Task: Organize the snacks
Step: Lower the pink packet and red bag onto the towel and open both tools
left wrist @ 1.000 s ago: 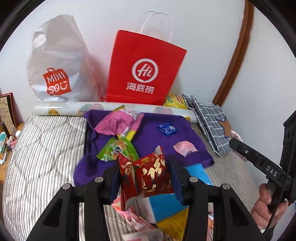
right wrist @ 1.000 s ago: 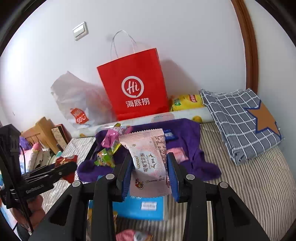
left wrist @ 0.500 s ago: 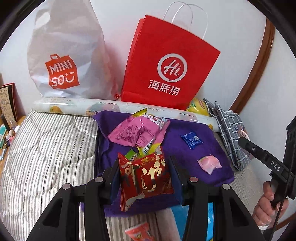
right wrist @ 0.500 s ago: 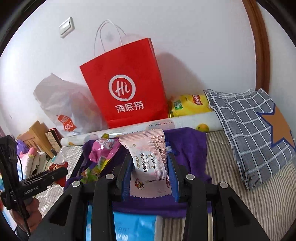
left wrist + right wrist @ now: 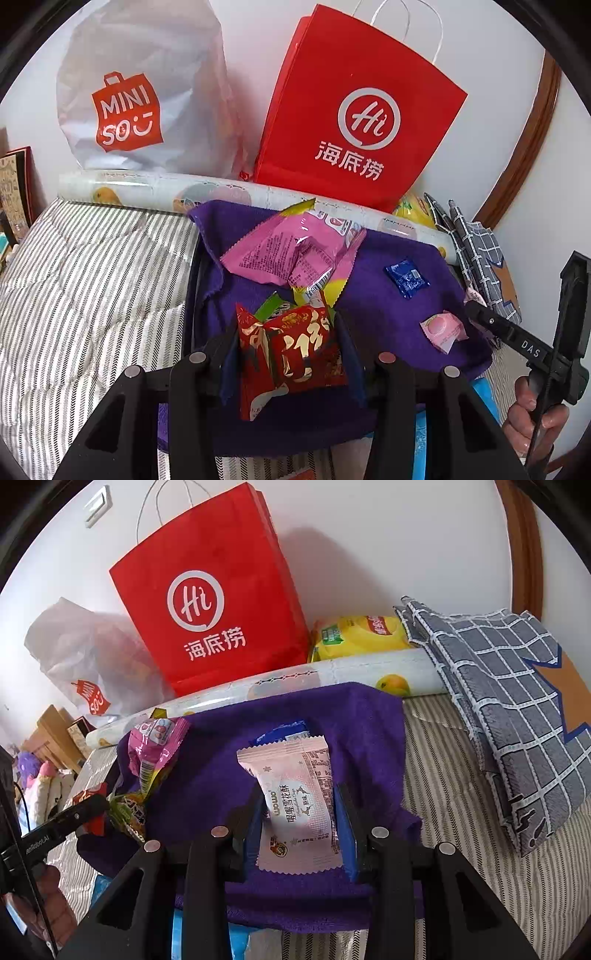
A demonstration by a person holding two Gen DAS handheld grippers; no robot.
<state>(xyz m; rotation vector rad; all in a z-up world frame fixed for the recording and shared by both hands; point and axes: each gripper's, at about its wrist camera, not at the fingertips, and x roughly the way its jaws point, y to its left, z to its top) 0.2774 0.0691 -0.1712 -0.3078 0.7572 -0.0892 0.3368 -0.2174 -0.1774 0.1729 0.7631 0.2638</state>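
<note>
Both grippers now closer to purple cloth (image 5: 399,306) on bed (image 5: 92,277), bags behind look bigger. Step: carrying snacks to cloth. Left gripper (image 5: 288,354) clenched on red packet (image 5: 291,350). Right gripper (image 5: 300,812) clenched on pink packet (image 5: 295,801). Next, likely: lower onto bare cloth, let go.

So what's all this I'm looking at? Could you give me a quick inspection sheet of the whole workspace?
Surface: striped quilt with a purple towel spread on it.
Job's things: pink snack bag, blue candy and pink candy lie on the towel.
Clutter: red paper bag, Miniso plastic bag, patterned paper roll, yellow chip bag, checked cloth.
Grippers: left gripper clamps a red snack packet; right gripper clamps a pale pink pastry packet.
Cables: thin black cord beside the left gripper.
Surroundings: white wall, light switch.
</note>
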